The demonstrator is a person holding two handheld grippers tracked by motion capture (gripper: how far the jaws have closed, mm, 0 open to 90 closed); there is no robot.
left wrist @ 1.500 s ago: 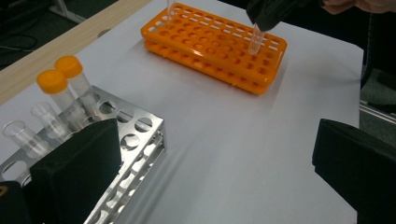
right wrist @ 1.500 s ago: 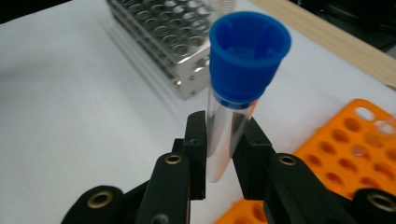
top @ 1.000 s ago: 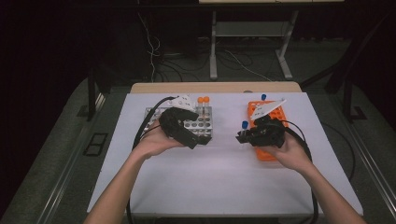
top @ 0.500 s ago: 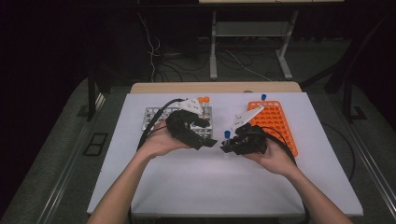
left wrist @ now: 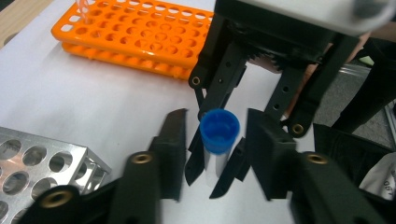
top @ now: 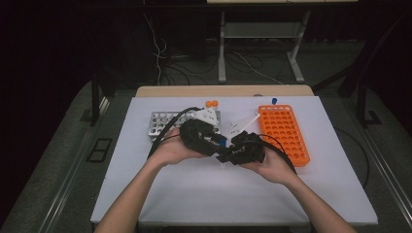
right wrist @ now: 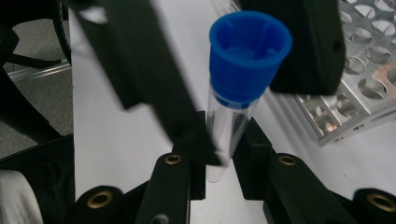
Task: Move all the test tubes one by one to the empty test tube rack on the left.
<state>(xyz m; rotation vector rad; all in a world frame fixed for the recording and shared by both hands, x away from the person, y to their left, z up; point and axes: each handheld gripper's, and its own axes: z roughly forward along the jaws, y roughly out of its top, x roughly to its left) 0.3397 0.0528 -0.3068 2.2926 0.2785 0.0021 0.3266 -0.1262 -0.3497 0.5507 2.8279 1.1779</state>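
**Capped Tube Meets a Second Pair of Jaws**

The right gripper (right wrist: 219, 158) clamps the clear body of a blue-capped tube (right wrist: 236, 116), upright between its pads. The left gripper (left wrist: 212, 149) has just been closing, its jaws flanking the blue cap (left wrist: 219, 130), seemingly a hair short of contact. Light, stiff, slick plastic: best taken at the ribbed cap or mid-body. Beyond the fingers lie the orange rack (top: 284, 133) and metal rack (top: 163, 124). No legible writing on the tube.
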